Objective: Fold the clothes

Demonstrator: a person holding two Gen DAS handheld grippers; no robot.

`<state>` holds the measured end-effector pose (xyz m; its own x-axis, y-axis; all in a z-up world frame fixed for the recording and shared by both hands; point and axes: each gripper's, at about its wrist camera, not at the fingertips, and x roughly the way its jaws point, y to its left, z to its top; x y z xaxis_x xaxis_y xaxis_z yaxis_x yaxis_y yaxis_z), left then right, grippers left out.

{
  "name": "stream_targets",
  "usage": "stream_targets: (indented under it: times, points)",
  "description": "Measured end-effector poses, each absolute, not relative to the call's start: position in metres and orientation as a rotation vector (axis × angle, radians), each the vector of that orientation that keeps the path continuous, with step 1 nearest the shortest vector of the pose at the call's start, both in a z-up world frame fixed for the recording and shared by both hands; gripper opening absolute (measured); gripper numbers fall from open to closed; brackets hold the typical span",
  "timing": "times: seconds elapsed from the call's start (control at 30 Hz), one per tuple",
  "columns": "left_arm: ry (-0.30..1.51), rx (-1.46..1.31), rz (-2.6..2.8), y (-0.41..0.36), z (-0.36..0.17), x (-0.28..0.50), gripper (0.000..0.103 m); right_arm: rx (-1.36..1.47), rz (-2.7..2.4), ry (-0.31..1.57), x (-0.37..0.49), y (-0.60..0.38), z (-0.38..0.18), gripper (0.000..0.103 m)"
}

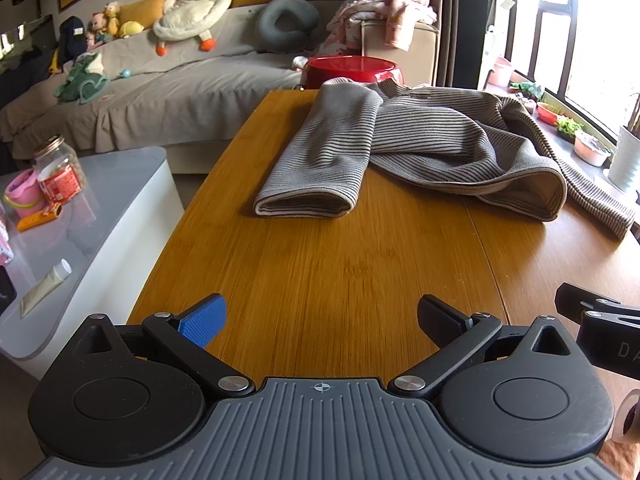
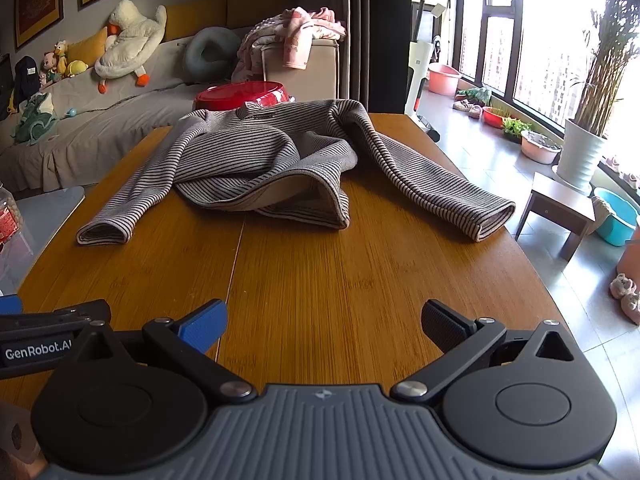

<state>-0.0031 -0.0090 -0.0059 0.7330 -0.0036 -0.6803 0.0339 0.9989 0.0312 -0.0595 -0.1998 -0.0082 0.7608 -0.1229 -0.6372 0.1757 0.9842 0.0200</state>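
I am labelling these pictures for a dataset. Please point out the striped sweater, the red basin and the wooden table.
striped sweater [image 2: 256,148]: right wrist view, on the bunched body.
red basin [image 2: 244,94]: right wrist view, on its rim behind the sweater.
wooden table [image 1: 320,272]: left wrist view, on the bare top.

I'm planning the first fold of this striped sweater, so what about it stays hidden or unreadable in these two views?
- Left wrist view: the right sleeve runs off the table edge, its cuff cut off.
- Both views: the striped sweater has its hem bunched; the folds hide its lower front.
- Right wrist view: the collar label is too small to read.
- The red basin sits half hidden behind the sweater.
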Motion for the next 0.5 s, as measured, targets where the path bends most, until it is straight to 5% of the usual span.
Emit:
stream_targets:
  times: [0.5]
  points:
    - [0.759,0.045,-0.018,-0.0095,-0.0082,-0.0026,0.103,0.085,-0.162,0.694,-0.0599,-0.2003,-0.0109,0.103]
